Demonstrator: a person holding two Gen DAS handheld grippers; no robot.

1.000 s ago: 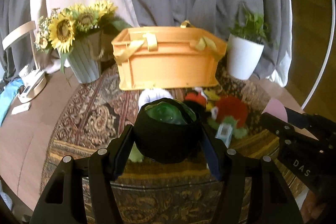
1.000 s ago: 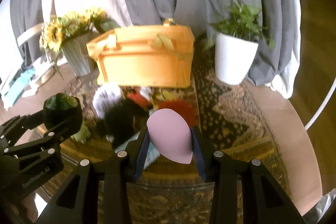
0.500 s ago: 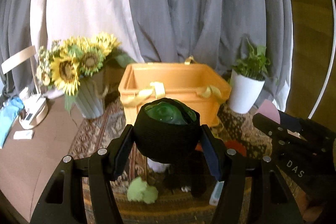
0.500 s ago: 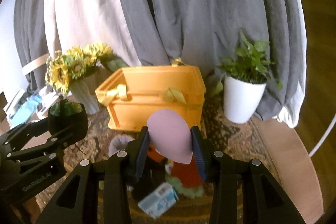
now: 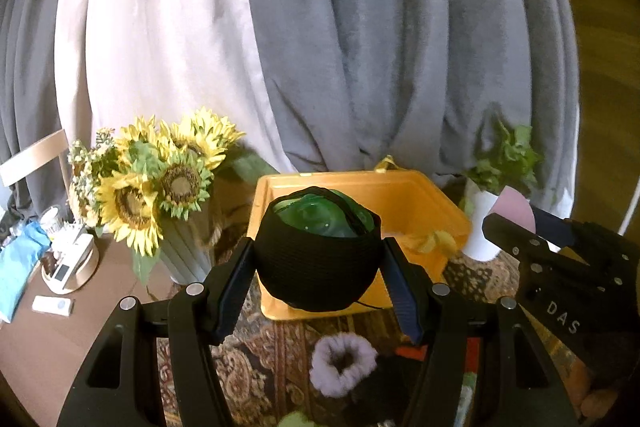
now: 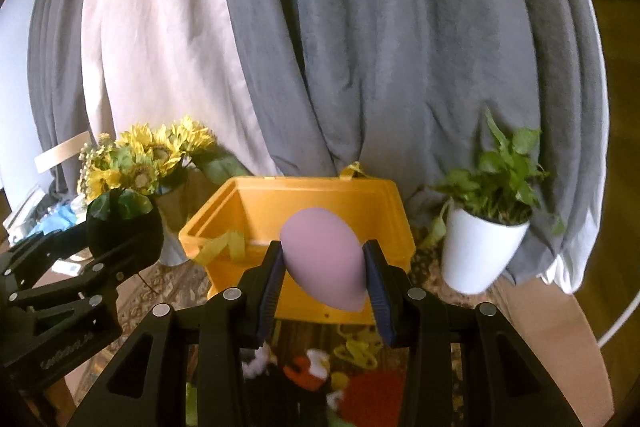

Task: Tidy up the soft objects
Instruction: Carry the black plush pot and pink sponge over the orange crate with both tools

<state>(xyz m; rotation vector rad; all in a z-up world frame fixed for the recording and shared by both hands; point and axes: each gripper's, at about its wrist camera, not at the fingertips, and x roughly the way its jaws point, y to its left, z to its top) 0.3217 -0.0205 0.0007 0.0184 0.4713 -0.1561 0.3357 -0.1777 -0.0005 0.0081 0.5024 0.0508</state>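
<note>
My left gripper (image 5: 318, 279) is shut on a black mesh ball with green filling (image 5: 316, 259), held in the air in front of the open orange bin (image 5: 400, 195). My right gripper (image 6: 326, 279) is shut on a pink egg-shaped sponge (image 6: 324, 259), also held up in front of the orange bin (image 6: 320, 199). The left gripper with the mesh ball (image 6: 124, 227) shows at the left of the right wrist view. The pink sponge (image 5: 516, 207) shows at the right of the left wrist view. A lilac fluffy scrunchie (image 5: 344, 363) lies on the patterned rug below.
A sunflower vase (image 5: 180, 251) stands left of the bin. A white potted plant (image 6: 484, 247) stands to its right. Red, yellow and white soft toys (image 6: 352, 379) lie on the rug (image 5: 260, 359) before the bin. Small items sit on the wooden table's left (image 5: 64, 267).
Both grippers have risen with their objects held, from low over the rug to above the bin's rim. The bin's inside now shows.
</note>
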